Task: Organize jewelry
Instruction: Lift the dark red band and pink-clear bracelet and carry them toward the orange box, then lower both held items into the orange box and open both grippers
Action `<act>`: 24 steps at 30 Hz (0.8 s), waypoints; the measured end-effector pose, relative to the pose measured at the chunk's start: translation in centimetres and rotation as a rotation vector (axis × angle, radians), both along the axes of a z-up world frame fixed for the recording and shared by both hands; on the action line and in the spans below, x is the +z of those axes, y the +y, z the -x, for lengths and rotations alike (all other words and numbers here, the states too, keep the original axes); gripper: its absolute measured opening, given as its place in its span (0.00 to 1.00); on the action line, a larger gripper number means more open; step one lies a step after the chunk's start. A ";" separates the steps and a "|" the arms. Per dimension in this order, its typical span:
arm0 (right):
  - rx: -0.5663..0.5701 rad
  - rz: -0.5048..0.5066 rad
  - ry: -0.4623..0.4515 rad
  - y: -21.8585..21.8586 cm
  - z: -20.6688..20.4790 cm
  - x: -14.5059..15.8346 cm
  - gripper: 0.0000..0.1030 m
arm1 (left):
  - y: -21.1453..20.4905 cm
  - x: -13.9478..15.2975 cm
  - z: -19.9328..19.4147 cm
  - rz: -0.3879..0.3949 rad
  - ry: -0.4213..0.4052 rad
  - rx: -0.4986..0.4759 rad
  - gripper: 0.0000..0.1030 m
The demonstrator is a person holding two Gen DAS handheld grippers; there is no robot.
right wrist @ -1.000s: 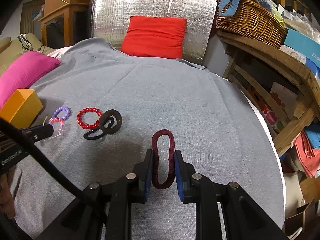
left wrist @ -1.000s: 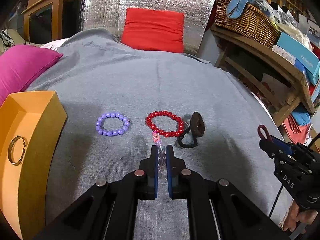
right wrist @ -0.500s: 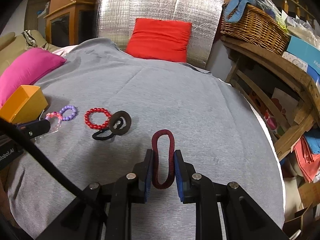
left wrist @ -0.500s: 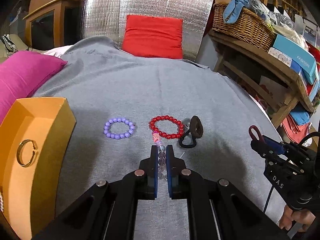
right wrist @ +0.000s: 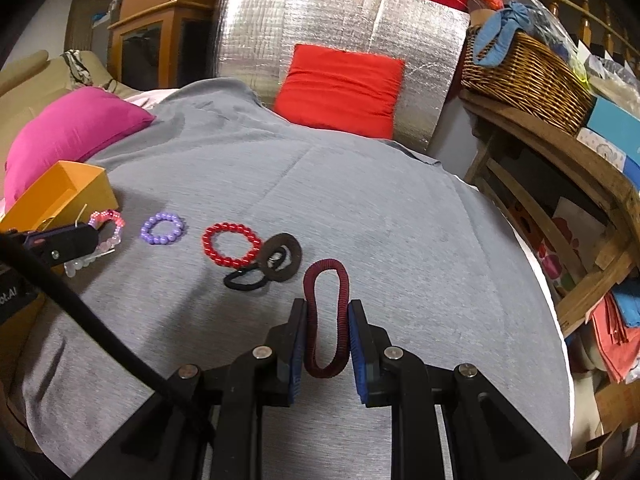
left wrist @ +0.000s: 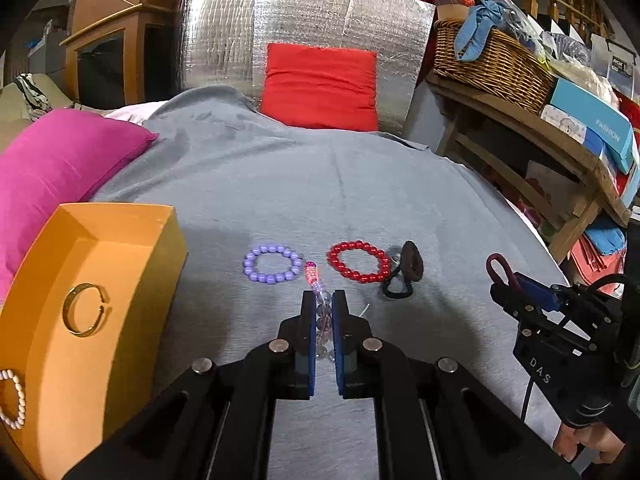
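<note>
My left gripper (left wrist: 324, 300) is shut on a pink and clear bead bracelet (left wrist: 320, 300), held above the grey cloth; it also shows in the right wrist view (right wrist: 106, 232). My right gripper (right wrist: 328, 308) is shut on a dark red hair tie (right wrist: 326, 320), also seen in the left wrist view (left wrist: 498, 268). On the cloth lie a purple bead bracelet (left wrist: 272, 264), a red bead bracelet (left wrist: 358, 262) and black hair ties (left wrist: 404, 276). An orange box (left wrist: 120, 264) at the left holds a gold bangle (left wrist: 86, 308) and a pearl bracelet (left wrist: 12, 398).
A magenta pillow (left wrist: 60, 160) lies behind the box. A red cushion (left wrist: 320, 84) leans on a silver panel at the back. A wooden shelf (left wrist: 540, 136) with a wicker basket (left wrist: 488, 64) and boxes stands at the right.
My left gripper has moved left with the bead bracelet, so the orange box is closer and the pearl bracelet in it shows. My right gripper has moved left toward the black hair ties.
</note>
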State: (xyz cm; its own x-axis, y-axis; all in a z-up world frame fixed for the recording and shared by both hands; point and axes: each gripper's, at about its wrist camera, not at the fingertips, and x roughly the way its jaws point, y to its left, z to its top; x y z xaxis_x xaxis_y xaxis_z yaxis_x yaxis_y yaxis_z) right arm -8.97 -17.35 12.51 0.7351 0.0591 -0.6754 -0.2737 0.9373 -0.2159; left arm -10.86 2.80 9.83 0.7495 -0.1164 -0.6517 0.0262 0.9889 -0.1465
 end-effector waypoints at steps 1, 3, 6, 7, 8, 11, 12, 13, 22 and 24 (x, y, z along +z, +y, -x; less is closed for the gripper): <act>0.004 0.001 -0.002 0.2 0.0 0.0 0.22 | 0.2 0.1 0.1 0.000 -0.001 0.001 0.07; 0.015 0.002 -0.006 0.8 0.2 0.0 0.22 | 0.6 0.3 0.4 -0.001 -0.007 0.008 0.07; 0.030 0.007 -0.013 1.6 0.4 0.1 0.22 | 1.2 0.6 0.8 0.000 -0.014 0.016 0.07; 0.034 0.007 -0.015 1.9 0.4 0.0 0.22 | 1.4 0.7 0.9 -0.001 -0.017 0.019 0.07; 0.038 0.007 -0.016 2.1 0.5 0.0 0.22 | 1.6 0.8 1.0 -0.002 -0.019 0.023 0.07; 0.048 0.010 -0.021 2.9 0.7 0.0 0.22 | 2.3 1.1 1.5 -0.002 -0.025 0.032 0.07; 0.051 0.012 -0.024 3.0 0.8 0.0 0.22 | 2.5 1.2 1.7 -0.003 -0.027 0.035 0.07; 0.054 0.014 -0.025 3.3 0.8 0.0 0.22 | 2.6 1.3 1.8 -0.004 -0.029 0.038 0.07; 0.083 0.025 -0.031 5.1 1.3 -0.3 0.22 | 4.1 1.9 2.9 -0.006 -0.045 0.066 0.07; 0.088 0.031 -0.035 5.5 1.4 -0.4 0.22 | 4.4 2.0 3.1 -0.008 -0.048 0.074 0.07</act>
